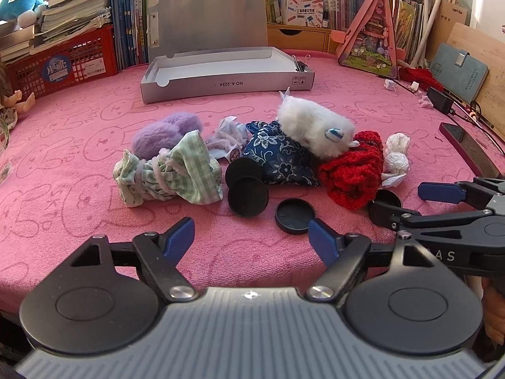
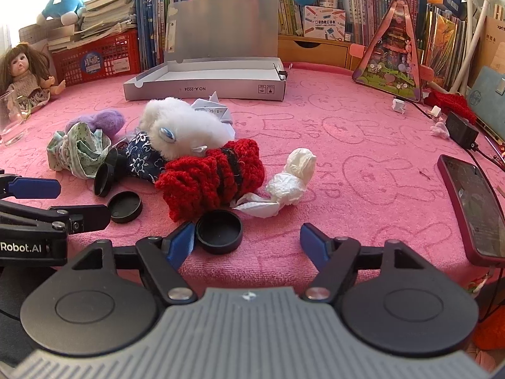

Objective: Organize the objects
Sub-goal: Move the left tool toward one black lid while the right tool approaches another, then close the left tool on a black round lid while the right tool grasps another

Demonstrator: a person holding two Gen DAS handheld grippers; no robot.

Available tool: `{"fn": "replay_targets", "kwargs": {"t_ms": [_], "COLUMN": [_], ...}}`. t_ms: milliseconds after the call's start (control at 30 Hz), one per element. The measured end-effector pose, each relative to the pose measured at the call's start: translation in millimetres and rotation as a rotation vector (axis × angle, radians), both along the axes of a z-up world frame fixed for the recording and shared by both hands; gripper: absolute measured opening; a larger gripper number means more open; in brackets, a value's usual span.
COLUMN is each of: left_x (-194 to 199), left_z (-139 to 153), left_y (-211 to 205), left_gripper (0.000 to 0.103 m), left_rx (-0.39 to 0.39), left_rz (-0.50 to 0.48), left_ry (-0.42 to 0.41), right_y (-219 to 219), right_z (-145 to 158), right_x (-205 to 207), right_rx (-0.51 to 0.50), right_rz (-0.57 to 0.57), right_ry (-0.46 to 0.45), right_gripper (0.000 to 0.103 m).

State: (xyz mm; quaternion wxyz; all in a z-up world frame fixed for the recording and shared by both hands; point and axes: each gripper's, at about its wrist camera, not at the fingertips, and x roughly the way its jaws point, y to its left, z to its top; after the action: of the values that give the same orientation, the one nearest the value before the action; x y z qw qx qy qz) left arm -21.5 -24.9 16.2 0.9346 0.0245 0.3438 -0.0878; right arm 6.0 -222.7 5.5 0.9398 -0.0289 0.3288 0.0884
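Observation:
A pile lies mid-table: a white fluffy toy (image 1: 314, 124) (image 2: 183, 126), a red knitted piece (image 1: 352, 173) (image 2: 211, 173), a blue floral pouch (image 1: 277, 154), a green checked cloth bundle (image 1: 170, 173), a purple fuzzy ball (image 1: 164, 132), crumpled tissue (image 2: 292, 177) and several black round lids (image 1: 295, 216) (image 2: 219, 230). An open grey box (image 1: 227, 72) (image 2: 205, 79) stands behind. My left gripper (image 1: 251, 241) is open and empty, just before the lids. My right gripper (image 2: 247, 241) is open and empty, its left finger beside a lid.
A pink cloth (image 1: 79, 158) covers the table. A phone (image 2: 476, 208) lies at the right edge, with a black adapter (image 2: 460, 129) and cables behind it. A doll (image 2: 25, 75), a glass (image 2: 11, 120), a red crate (image 1: 63, 63) and books line the back.

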Motion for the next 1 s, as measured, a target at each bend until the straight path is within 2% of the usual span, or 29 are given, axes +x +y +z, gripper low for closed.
{"fn": "replay_targets", "kwargs": {"t_ms": [100, 167, 300, 367, 533, 733, 767, 800, 900, 1000], "left_x": [0, 0, -1, 2, 12, 15, 15, 16, 19, 19], "left_z": [-1, -1, -2, -4, -10, -12, -12, -11, -11, -10], "left_y": [-3, -6, -16, -20, -23, -25, -25, -25, -23, -13], "left_gripper": [0.061, 0.057, 0.056, 0.056, 0.056, 0.051, 0.046, 0.036, 0.035, 0.035], "left_rx": [-0.003, -0.001, 0.003, 0.009, 0.008, 0.014, 0.014, 0.012, 0.036, 0.000], "left_rz": [-0.034, -0.060, -0.116, -0.129, -0.124, -0.118, -0.112, -0.102, -0.050, -0.028], "left_ry": [0.006, 0.008, -0.006, -0.007, 0.011, -0.001, -0.004, -0.008, -0.015, -0.008], "right_y": [3, 5, 5, 6, 7, 9, 10, 14, 25, 27], "right_z": [1, 1, 2, 2, 2, 2, 2, 2, 3, 5], "right_x": [-2, -3, -3, -3, -1, 0, 0, 1, 1, 5], "right_rx": [0.002, 0.006, 0.027, 0.032, 0.023, 0.014, 0.013, 0.016, -0.002, 0.031], "right_rz": [0.024, 0.045, 0.073, 0.075, 0.073, 0.066, 0.067, 0.076, 0.097, 0.127], "right_ry": [-0.008, -0.010, -0.009, -0.010, -0.010, -0.008, -0.006, -0.002, -0.007, 0.007], "right_gripper": [0.065, 0.055, 0.053, 0.046, 0.038, 0.038, 0.038, 0.038, 0.038, 0.038]}}
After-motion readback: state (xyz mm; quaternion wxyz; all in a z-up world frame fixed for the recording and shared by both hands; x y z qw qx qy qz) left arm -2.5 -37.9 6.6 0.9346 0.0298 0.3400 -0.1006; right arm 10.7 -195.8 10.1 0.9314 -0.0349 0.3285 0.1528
